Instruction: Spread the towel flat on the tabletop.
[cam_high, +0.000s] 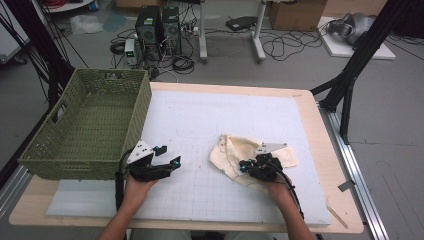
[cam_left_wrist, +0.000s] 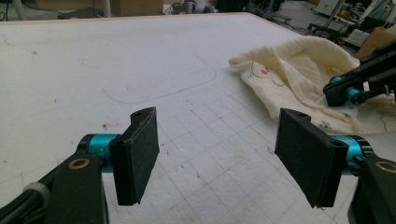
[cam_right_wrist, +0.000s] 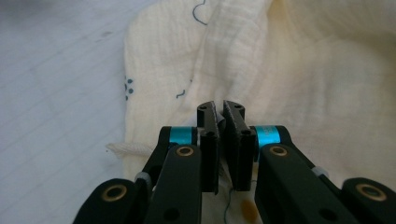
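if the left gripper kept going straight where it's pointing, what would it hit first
Probably the cream cloth. The left gripper is open and points across bare white mat toward the cloth's near edge, though depth is hard to judge.

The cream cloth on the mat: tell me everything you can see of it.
The cream cloth is soft, crinkled gauze-like fabric with small printed blue marks, a pink spot and a yellowish spot. It lies crumpled and loosely folded on the white gridded mat, right of centre, well away from the green woven basket. The right gripper has its jaws shut on a fold of it near the person's edge.
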